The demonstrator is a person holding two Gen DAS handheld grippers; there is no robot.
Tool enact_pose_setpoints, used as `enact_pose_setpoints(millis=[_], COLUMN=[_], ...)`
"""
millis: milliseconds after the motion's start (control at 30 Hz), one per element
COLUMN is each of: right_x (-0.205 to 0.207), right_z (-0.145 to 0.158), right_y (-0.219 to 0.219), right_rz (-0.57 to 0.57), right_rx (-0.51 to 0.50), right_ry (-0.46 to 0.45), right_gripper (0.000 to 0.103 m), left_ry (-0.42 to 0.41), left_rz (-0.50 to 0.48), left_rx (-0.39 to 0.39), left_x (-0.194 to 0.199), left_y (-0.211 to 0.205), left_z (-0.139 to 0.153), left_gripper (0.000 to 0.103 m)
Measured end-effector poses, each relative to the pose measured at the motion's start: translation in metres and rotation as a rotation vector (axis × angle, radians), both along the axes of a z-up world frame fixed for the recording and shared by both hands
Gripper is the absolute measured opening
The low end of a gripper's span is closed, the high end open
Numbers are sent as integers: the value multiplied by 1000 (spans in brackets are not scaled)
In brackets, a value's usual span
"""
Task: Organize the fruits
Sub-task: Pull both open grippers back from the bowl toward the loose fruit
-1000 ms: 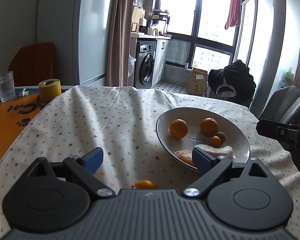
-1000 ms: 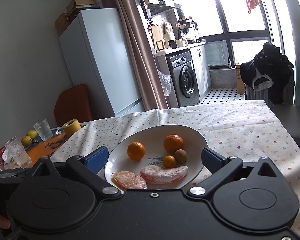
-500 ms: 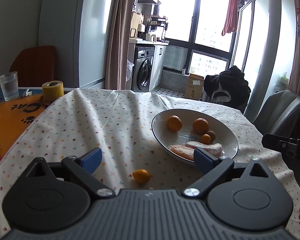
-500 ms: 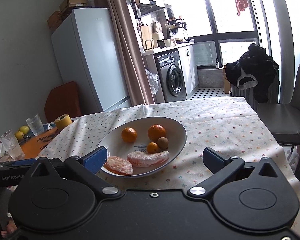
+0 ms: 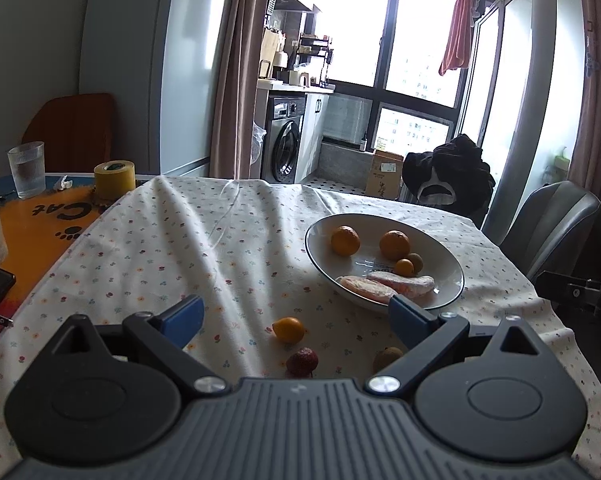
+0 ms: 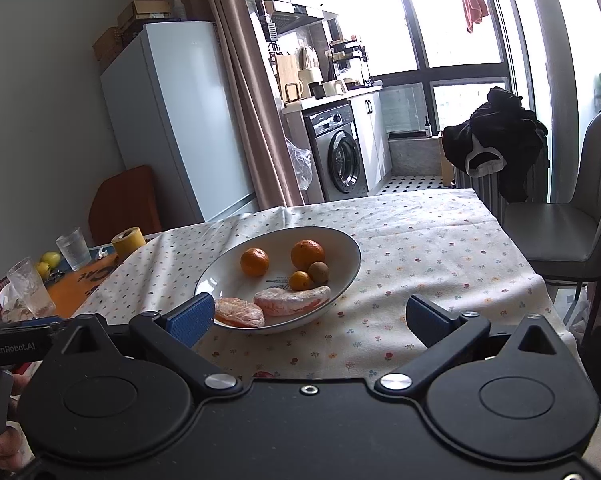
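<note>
Both claws wide, empty: left claw (image 5: pixel 296 318), right claw (image 6: pixel 310 318). Bowl (image 5: pixel 452 276) at 1 o'clock holds most fruit; kumquat (image 5: pixel 288 330), lychee (image 5: pixel 301 362), longan (image 5: pixel 386 358) loose on tabletop (image 5: pixel 180 240), likely next.

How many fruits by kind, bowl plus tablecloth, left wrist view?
Oranges: 2
Kumquats: 2
Small brown fruits: 2
Wrapped peeled pieces: 2
Red lychee-like fruit: 1
Total: 9; 6 in the bowl, 3 on the tablecloth.
</note>
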State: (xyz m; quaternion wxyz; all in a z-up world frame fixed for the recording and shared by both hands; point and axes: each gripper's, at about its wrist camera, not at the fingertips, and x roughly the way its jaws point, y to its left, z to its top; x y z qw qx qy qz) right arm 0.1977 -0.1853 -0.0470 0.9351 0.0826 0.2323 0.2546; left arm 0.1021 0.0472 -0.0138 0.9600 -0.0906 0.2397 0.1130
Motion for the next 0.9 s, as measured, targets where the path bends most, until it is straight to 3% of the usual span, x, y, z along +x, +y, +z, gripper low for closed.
enact_pose_setpoints(millis=[367, 900], right_x=[-16, -25], right_z=[1, -10], right_y=[-15, 2], right_rz=[4, 56], right_rx=[14, -33], right_ry=[11, 55], right_gripper=[103, 103], left_ry=[-1, 3], left_rz=[4, 1], left_rx=[-8, 6], left_x=[-20, -27], left_y=[3, 3], left_z=[4, -6], left_gripper=[97, 95])
